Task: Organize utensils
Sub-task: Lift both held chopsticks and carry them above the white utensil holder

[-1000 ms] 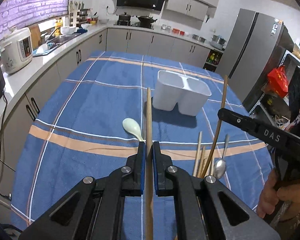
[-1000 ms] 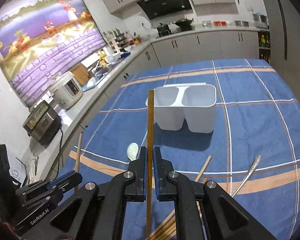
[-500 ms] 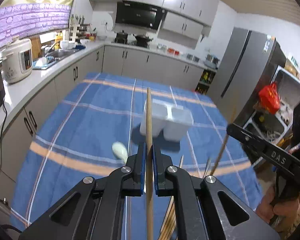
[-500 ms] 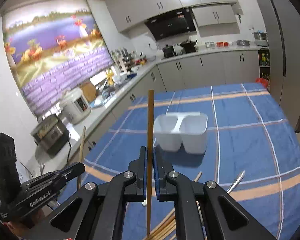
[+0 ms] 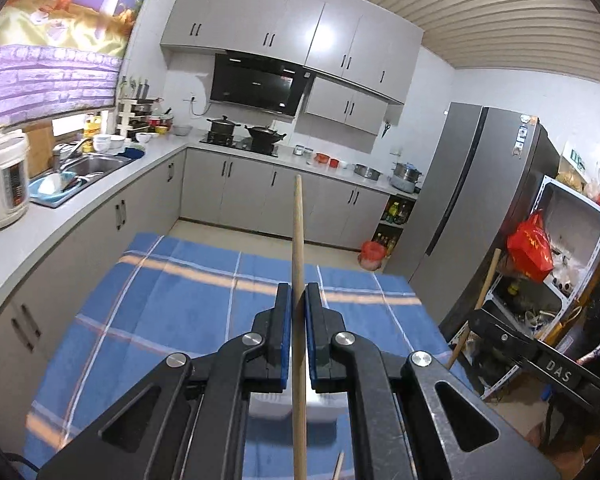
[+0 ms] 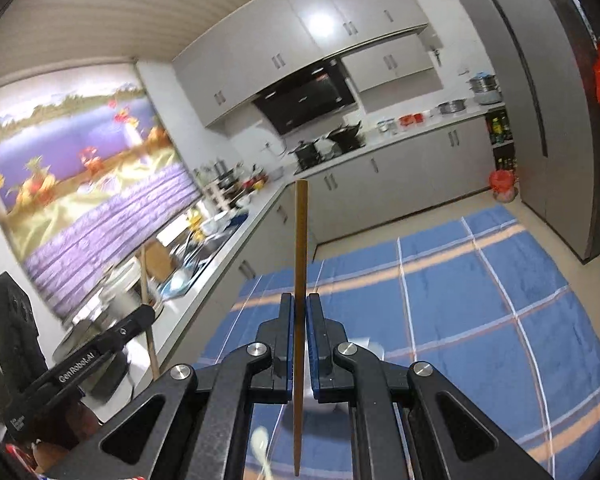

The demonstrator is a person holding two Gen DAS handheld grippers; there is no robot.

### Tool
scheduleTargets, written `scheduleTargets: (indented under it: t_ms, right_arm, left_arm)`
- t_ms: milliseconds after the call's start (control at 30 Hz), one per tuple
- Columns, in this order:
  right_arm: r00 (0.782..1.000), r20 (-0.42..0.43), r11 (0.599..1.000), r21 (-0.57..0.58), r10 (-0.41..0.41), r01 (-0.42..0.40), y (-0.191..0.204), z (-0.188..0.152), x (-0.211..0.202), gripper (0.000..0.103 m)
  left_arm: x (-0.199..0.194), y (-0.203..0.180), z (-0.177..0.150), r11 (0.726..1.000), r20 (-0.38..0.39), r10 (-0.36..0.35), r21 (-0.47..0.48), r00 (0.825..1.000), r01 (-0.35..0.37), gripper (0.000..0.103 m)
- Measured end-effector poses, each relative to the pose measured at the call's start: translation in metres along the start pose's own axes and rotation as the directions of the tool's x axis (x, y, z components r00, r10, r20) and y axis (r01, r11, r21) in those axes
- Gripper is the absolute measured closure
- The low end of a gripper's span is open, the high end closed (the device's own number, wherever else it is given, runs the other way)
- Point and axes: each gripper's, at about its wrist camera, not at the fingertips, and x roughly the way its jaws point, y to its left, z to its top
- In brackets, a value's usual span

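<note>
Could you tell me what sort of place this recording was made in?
A home kitchen, most likely: grey wall cabinets above a black range hood, a steel sink in the white counter, and a tall grey refrigerator.

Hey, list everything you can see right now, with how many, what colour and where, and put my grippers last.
chopstick: two, wooden, one upright in each gripper
tablecloth: one, blue with orange and white stripes, on the table
container: one, white, on the cloth behind the fingers, mostly hidden
spoon: one, pale, on the cloth at the bottom of the right view
fridge: one, grey, right wall
rice cooker: one, white, left counter
red bag: one, on the shelf
left gripper: black, shut on a chopstick
right gripper: black, shut on a chopstick
</note>
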Motion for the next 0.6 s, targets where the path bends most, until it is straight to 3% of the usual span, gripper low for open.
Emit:
scheduleTargets:
  t_ms: [267,433,600]
  right_arm:
    - [0.996,0.046,0.997,-0.009,-0.078,0.079,-0.005,0.036,0.058,0.097]
    - [0.982,0.049,0.978,-0.098,-0.18,0.184,-0.006,0.031,0.09,0.097]
    - [0.976,-0.03,0.974,-0.08,-0.213,0.21,-0.028,0.013,0.12,0.097]
  left_arm:
    - [0.089,0.005,0.028,0.999,-0.001,-0.035,-0.02,0.999,0.035,0.097]
    - [0.14,0.008,0.026,0.999,-0.007,-0.037,-0.018,0.999,0.037,0.097]
    - [0.175,0.012,0.004,1.0,-0.05,-0.016,0.02,0.999,0.017,0.097]
